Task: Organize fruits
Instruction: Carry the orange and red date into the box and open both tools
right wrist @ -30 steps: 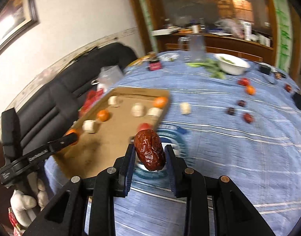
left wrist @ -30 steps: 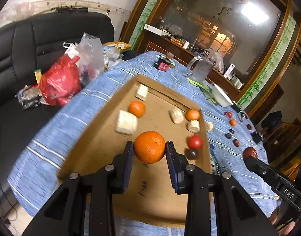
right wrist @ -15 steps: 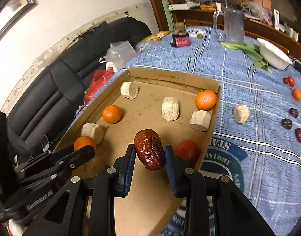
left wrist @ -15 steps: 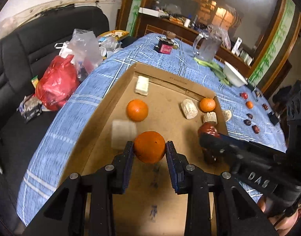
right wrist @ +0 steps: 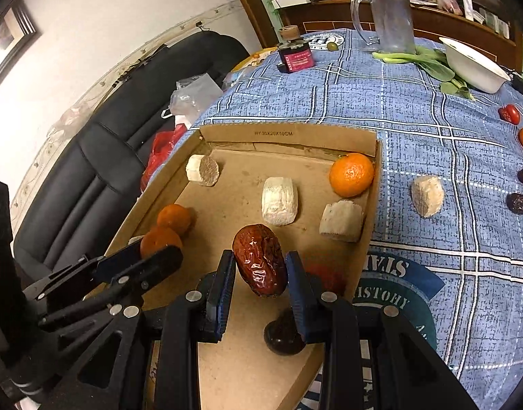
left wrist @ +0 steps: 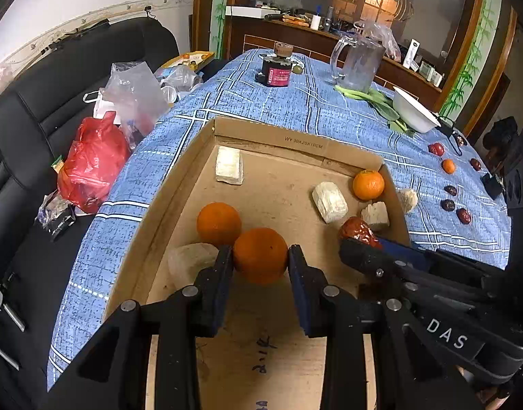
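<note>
My left gripper (left wrist: 260, 256) is shut on an orange (left wrist: 260, 254) low over the cardboard tray (left wrist: 289, 143), next to another orange (left wrist: 218, 222) and a pale chunk (left wrist: 189, 263). My right gripper (right wrist: 260, 266) is shut on a wrinkled red date (right wrist: 260, 263) over the tray's near right part; it also shows in the left wrist view (left wrist: 359, 231). The tray (right wrist: 289, 133) holds a third orange (right wrist: 351, 174), several white chunks (right wrist: 279, 200), a red fruit (right wrist: 324, 278) and a dark fruit (right wrist: 283, 336) under the right gripper.
The blue checked tablecloth (right wrist: 432, 130) carries a white chunk (right wrist: 427, 195), small red, orange and dark fruits (left wrist: 447, 166) at the right, a white bowl (right wrist: 473, 65), greens, a glass mug (right wrist: 391, 20) and a dark jar (right wrist: 294, 51). A black sofa with bags (left wrist: 94, 167) is left.
Both grippers moved forward and lower over the tray, each still holding its fruit. The left orange now sits beside the other orange; the date is over the tray's right side.
</note>
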Action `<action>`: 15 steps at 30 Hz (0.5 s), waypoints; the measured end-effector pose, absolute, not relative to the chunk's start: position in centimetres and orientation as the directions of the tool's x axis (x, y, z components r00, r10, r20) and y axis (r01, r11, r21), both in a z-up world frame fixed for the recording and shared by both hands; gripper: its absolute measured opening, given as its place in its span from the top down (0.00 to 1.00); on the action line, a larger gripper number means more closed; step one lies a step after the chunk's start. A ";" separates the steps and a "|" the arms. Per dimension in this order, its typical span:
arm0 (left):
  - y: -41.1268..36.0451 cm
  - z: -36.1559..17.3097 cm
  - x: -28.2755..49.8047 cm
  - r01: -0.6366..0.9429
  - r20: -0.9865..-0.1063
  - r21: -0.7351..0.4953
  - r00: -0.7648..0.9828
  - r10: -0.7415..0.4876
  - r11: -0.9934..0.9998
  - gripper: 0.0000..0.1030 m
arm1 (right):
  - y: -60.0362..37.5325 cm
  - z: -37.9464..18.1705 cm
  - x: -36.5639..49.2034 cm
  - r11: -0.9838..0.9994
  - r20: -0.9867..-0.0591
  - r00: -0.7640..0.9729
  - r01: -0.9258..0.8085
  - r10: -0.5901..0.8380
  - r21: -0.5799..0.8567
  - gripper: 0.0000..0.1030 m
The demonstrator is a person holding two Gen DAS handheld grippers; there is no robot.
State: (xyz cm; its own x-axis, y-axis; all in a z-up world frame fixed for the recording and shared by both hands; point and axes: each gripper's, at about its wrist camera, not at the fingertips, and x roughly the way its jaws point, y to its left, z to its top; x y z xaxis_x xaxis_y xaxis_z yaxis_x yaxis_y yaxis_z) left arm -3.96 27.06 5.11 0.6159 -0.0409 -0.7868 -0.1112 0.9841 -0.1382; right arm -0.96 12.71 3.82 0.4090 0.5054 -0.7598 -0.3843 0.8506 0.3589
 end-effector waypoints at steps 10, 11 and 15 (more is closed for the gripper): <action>28.4 5.4 -4.3 -0.142 -0.760 -0.209 0.646 -0.069 0.968 0.68 | 13.0 3.7 -0.8 0.853 -0.757 0.416 -0.380 0.504 0.359 0.67; 28.4 5.5 -4.3 -0.142 -0.760 -0.207 0.646 -0.068 0.968 0.68 | 13.1 3.7 -0.9 0.854 -0.758 0.419 -0.382 0.500 0.352 0.67; 28.3 5.4 -4.2 -0.141 -0.763 -0.191 0.644 -0.057 0.971 0.68 | 13.3 3.7 -1.0 0.858 -0.760 0.426 -0.387 0.491 0.338 0.67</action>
State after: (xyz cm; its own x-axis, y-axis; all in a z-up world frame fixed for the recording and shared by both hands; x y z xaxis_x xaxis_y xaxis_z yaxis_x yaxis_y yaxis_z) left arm -4.21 28.32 5.44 0.6440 -0.0568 -0.7629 -0.1409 0.9714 -0.1913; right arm -0.98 13.34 3.67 0.4258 0.4912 -0.7599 -0.3870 0.8580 0.3377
